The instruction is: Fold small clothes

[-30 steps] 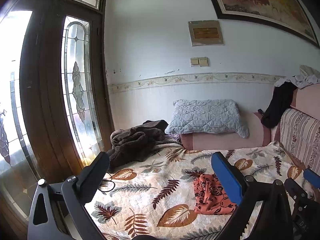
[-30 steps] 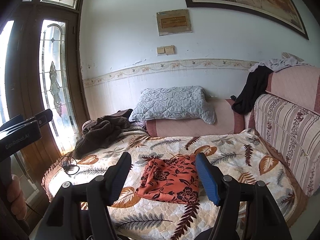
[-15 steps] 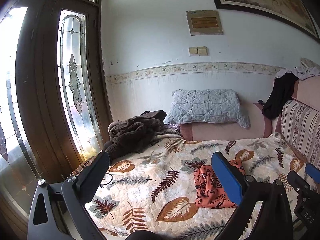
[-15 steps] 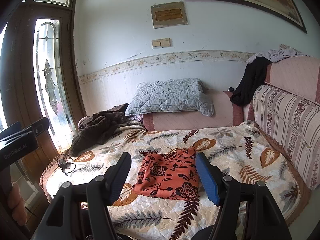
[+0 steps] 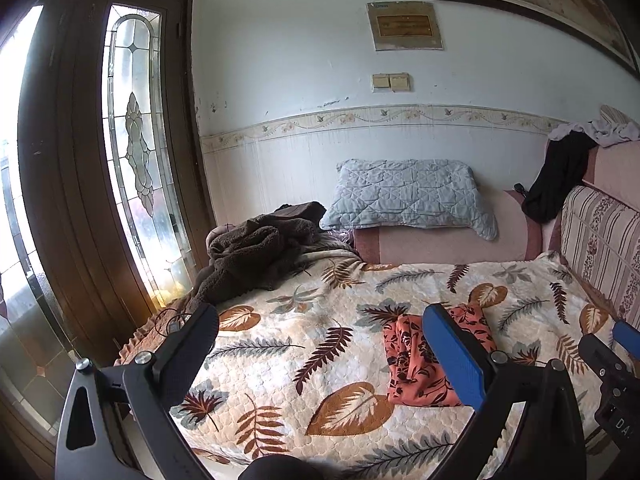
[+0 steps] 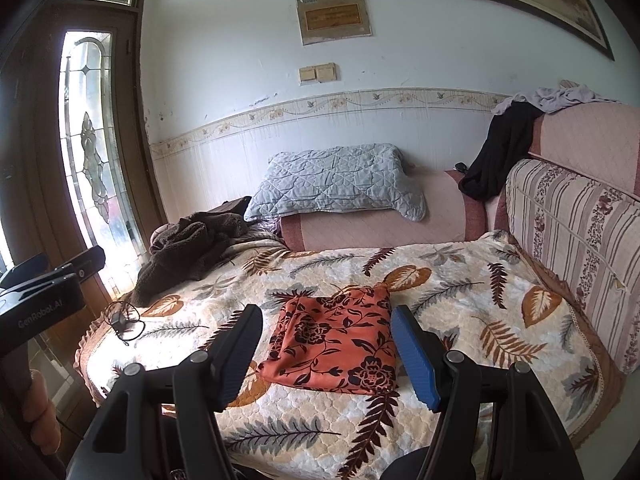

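Between the wide-apart jaws of the right gripper (image 6: 326,350), nothing is held; its black and blue fingers frame the orange cloth w/ black flower print (image 6: 336,346), which lies flat-ish and rumpled on the bed cover beyond the tips, not touched. Left gripper (image 5: 320,354) likewise released, jaws spread wide, empty; from its view the same orange cloth (image 5: 408,364) sits partly behind the blue finger, off to the right side. Both grippers point slightly down toward the bed. Cloth rests near the front-middle of the cream quilted cover w/ brown and grey leaf pattern (image 6: 460,312). Further out, at the cover's left edge, a small black cable coil (image 6: 124,320). Behind that, a heap of dark brown fleecy fabric (image 6: 188,248) by the window side. At the back, a pale blue quilted pillow (image 6: 336,182) leans on a pink bolster (image 6: 380,224). Right side: striped sofa back (image 6: 576,224) w/ a black garment (image 6: 500,152) draped over its top corner. Person's fingers (image 6: 38,400) show at the right view's left edge, on the left gripper's handle.
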